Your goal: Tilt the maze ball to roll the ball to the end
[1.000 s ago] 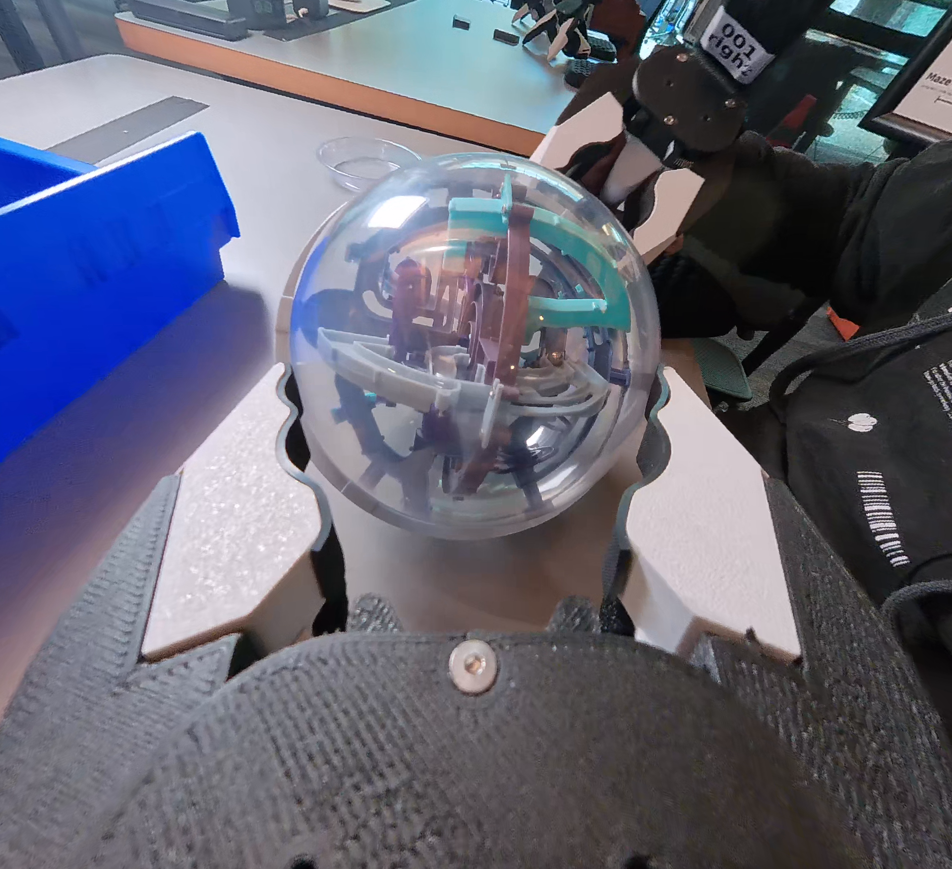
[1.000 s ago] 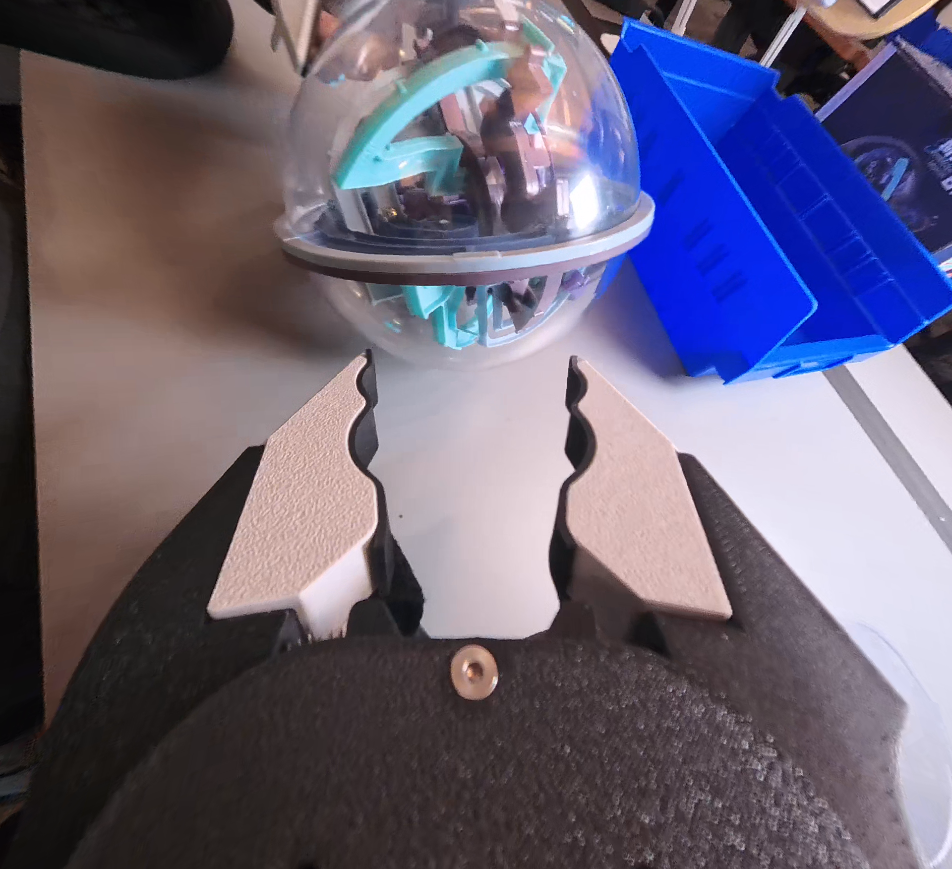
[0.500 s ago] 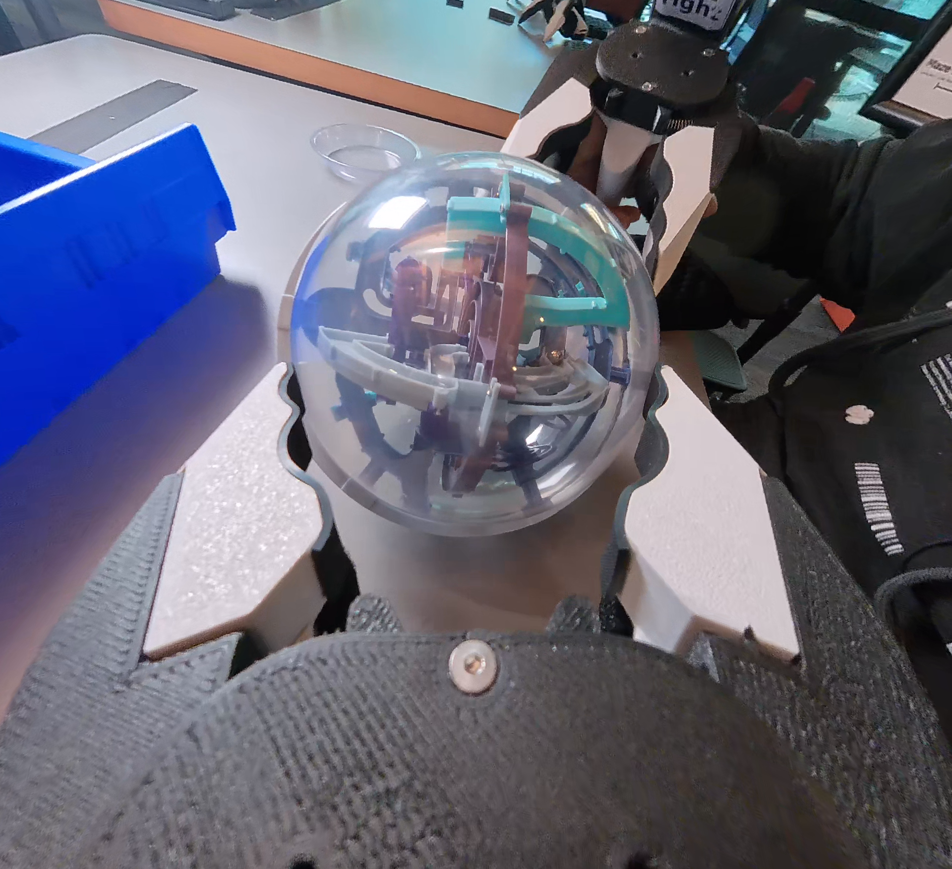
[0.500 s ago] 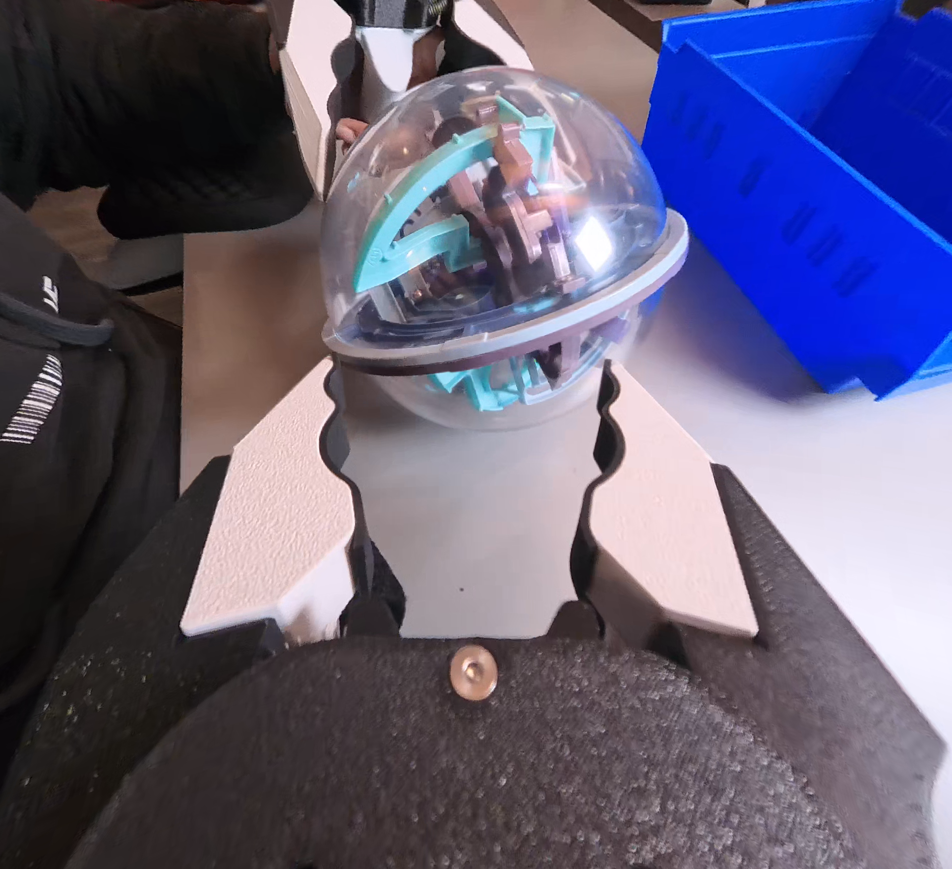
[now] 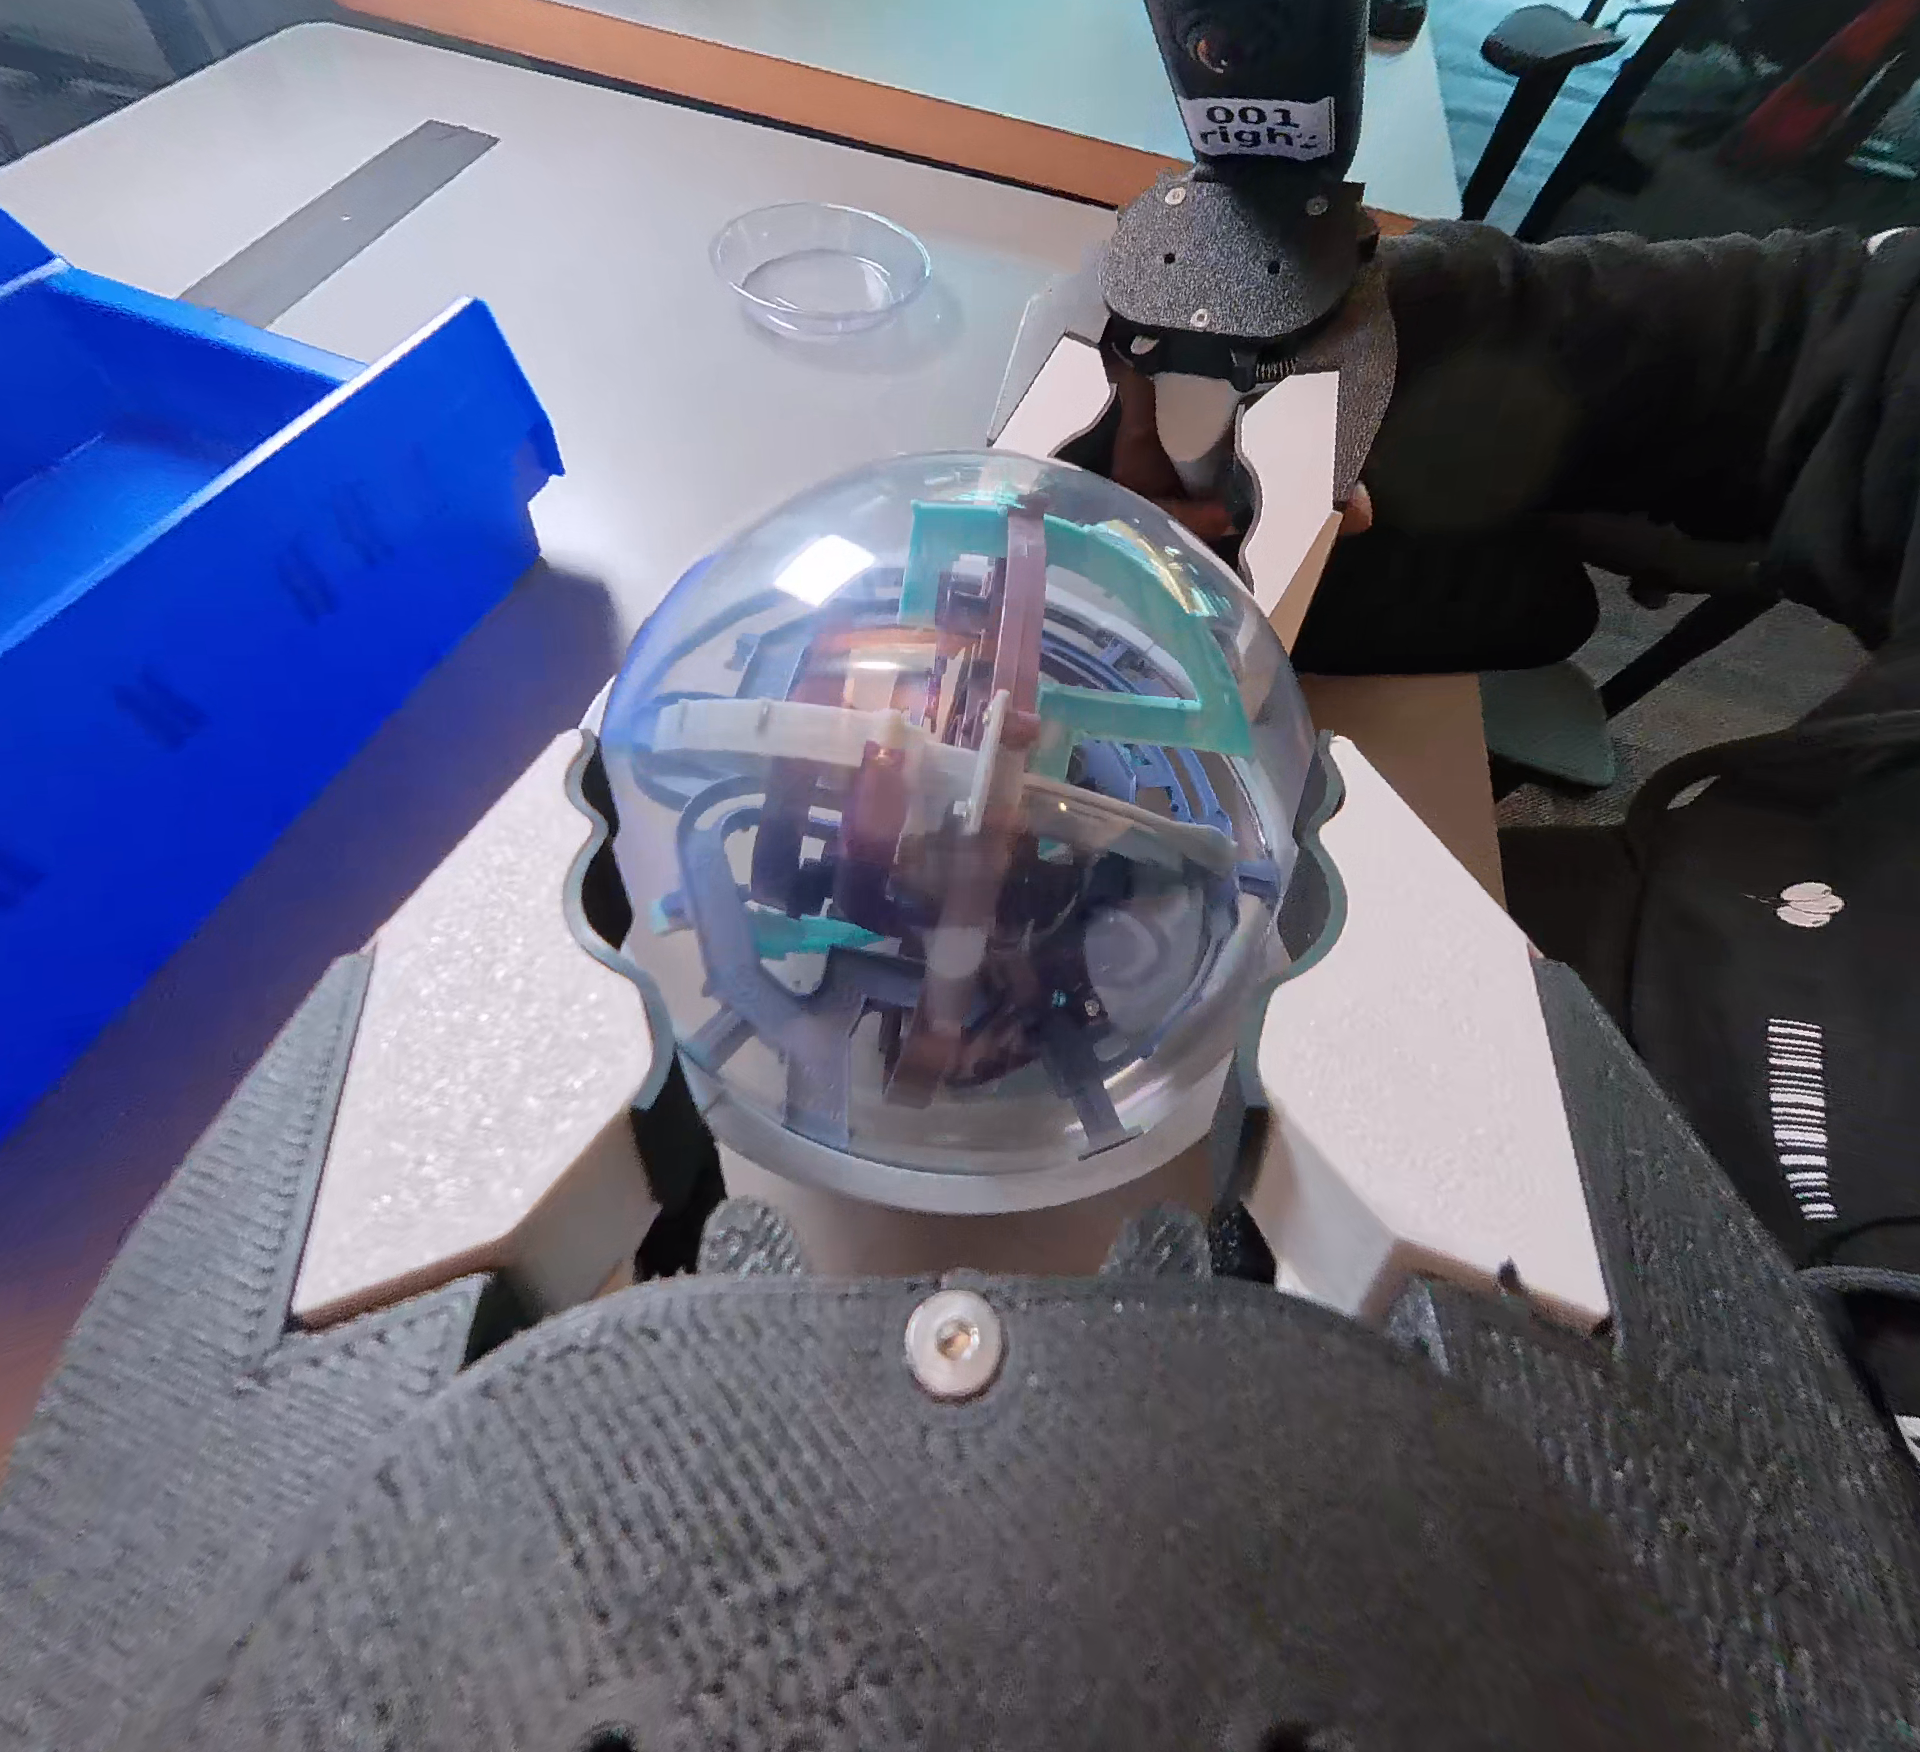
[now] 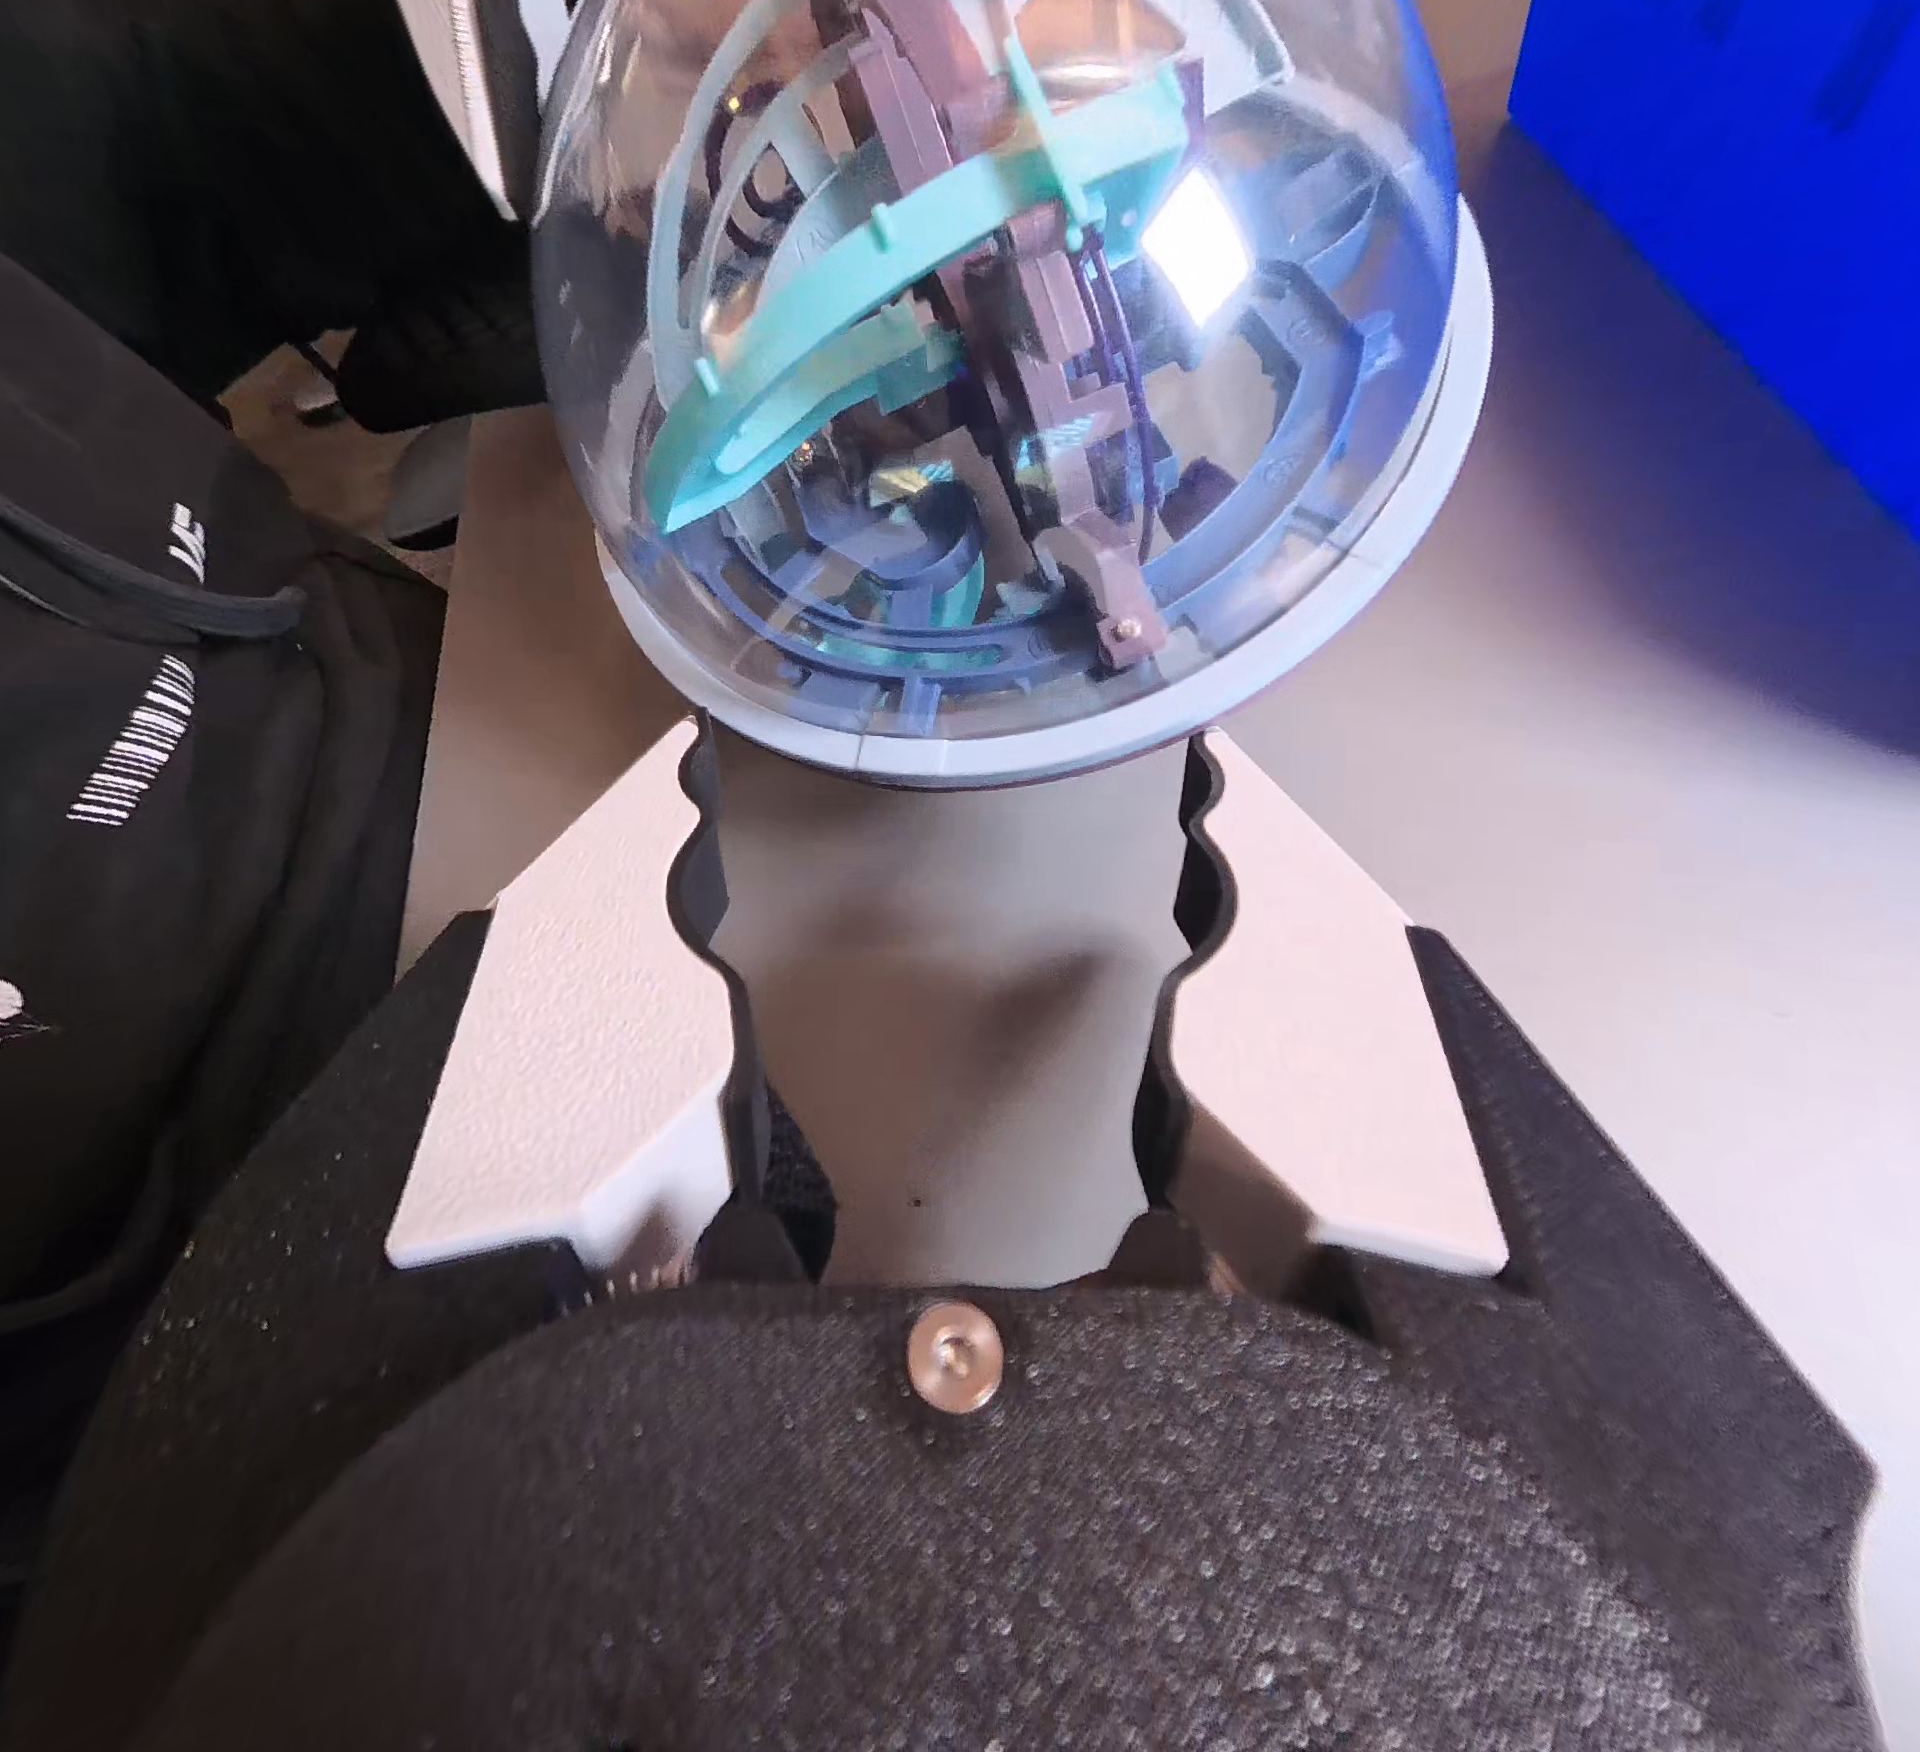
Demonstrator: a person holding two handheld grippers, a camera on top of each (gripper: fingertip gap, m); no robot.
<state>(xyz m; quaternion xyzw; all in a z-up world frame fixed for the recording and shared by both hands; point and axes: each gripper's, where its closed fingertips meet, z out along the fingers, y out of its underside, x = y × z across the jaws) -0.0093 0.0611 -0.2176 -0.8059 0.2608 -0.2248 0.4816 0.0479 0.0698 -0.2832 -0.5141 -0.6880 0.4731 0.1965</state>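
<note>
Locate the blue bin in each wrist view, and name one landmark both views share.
Left wrist view: the blue bin fills the left edge, left of the left claw.
Right wrist view: it sits at the upper right edge, cut off by the frame.
Shared landmark: the maze ball, central in both.

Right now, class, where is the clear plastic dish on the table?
In the left wrist view the clear dish sits on the table beyond the maze ball, between the blue bin and the right gripper.
</note>
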